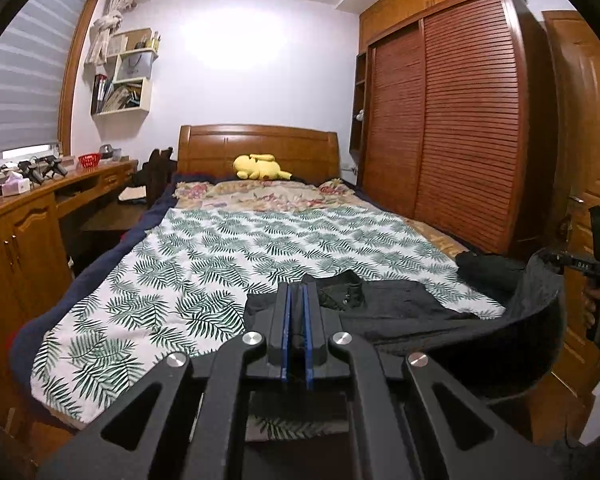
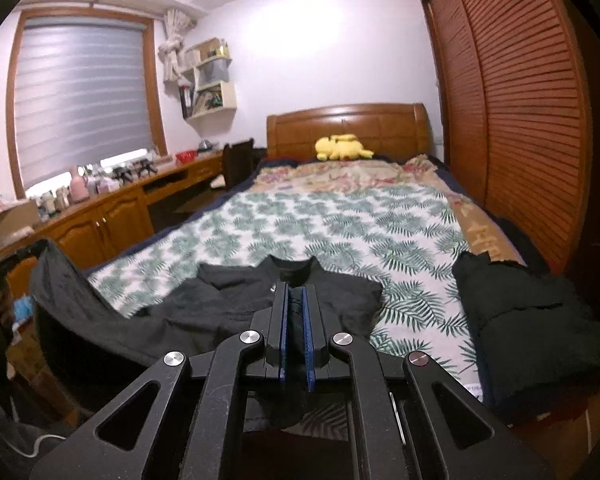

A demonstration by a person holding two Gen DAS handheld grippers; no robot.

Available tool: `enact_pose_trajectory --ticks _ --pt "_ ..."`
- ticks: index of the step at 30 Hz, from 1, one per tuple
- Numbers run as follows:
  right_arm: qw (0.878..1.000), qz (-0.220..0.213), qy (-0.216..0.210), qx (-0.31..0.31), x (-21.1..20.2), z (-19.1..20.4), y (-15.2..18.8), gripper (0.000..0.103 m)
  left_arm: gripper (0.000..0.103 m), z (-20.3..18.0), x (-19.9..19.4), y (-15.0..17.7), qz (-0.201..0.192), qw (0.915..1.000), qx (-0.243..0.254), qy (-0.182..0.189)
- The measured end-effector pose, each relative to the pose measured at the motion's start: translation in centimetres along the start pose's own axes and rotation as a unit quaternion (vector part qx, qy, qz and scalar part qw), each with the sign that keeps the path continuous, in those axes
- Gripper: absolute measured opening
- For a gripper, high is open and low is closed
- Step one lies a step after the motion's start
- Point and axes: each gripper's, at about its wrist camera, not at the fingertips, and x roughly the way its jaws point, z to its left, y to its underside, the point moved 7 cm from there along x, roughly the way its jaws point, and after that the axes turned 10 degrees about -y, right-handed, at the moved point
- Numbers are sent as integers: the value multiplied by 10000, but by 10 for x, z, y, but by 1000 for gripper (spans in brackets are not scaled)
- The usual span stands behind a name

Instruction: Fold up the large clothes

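Note:
A black shirt point(image 1: 404, 308) lies on the leaf-print bedspread point(image 1: 220, 256) at the foot of the bed, collar pointing toward the headboard. Its lower hem is lifted off the bed and stretched between my two grippers. My left gripper point(image 1: 297, 292) is shut on dark cloth at the hem's left end. My right gripper point(image 2: 296, 294) is shut on the same shirt point(image 2: 228, 300) at its right end. The right gripper and the hand holding it point(image 1: 598, 264) also show at the right edge of the left wrist view. The raised hem point(image 2: 68, 292) curves off to the left in the right wrist view.
A pile of dark folded clothes point(image 2: 528, 320) sits on the bed's right side near the louvred wardrobe point(image 2: 532, 100). A yellow plush toy point(image 1: 260, 168) lies by the headboard. A wooden desk point(image 1: 28, 216) with clutter runs along the left wall.

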Motion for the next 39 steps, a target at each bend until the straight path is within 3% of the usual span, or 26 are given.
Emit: enact_pose_trajectory --ticks 6,12,19,22,26,31,39 --pt "9993 226 280 110 71 -45 15 4 3 -9 78 -10 62 9996 195 -208" --pt "9962 340 522 612 128 -95 49 4 4 -13 165 -18 214 9995 -1 -231" --pt "9933 360 697 848 176 -144 39 4 4 -23 252 -35 218 9994 -106 -228" --pt "9931 458 835 677 201 -152 27 4 4 -30 279 -45 148 9994 36 -299" --pt "9917 623 1077 312 240 -158 4 4 4 -24 302 -44 40 9995 46 -326" --pt "9877 781 1352 73 279 -166 -12 5 4 -17 328 -37 304 9993 -110 -175" --pt "9821 688 1752 -74 328 -178 -37 5 5 -9 342 -33 434 9984 -123 -339"
